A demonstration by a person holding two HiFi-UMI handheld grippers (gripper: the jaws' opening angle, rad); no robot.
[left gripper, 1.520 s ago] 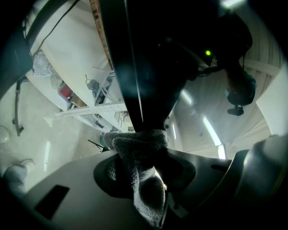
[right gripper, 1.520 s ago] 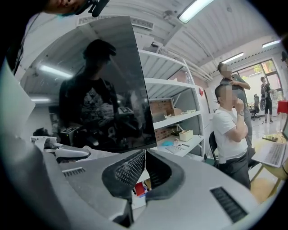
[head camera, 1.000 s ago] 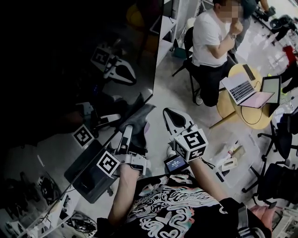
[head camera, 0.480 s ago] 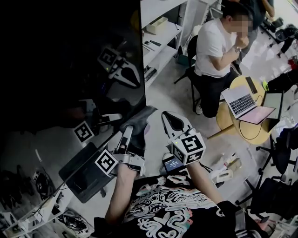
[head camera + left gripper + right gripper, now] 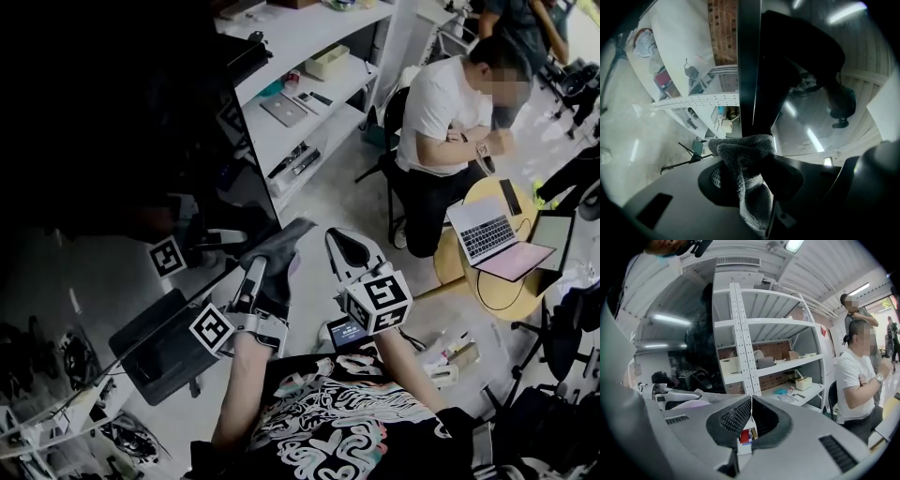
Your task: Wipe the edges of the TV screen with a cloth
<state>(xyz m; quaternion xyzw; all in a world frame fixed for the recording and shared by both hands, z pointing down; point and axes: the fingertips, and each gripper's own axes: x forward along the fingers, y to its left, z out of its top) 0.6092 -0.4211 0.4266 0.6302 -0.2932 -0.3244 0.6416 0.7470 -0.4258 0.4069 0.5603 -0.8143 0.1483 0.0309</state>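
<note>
Upper centre of head view: white shelves [image 5: 314,98] bearing an open beige box [image 5: 326,62], contents not discernible. Frame centre: left gripper [image 5: 270,258], jaws pinching a grey cloth [image 5: 283,242], cloth pressed against the lower right edge of the dark TV [image 5: 141,122] filling the upper left. In left gripper view, cloth [image 5: 746,157] bunched over the TV's edge [image 5: 749,70]. Just right of it: right gripper [image 5: 345,246], jaws pressed together with nothing between them. Right side: pale floor [image 5: 337,187], round table [image 5: 457,270] with open laptop [image 5: 492,234], seated person [image 5: 441,108] in white shirt.
</note>
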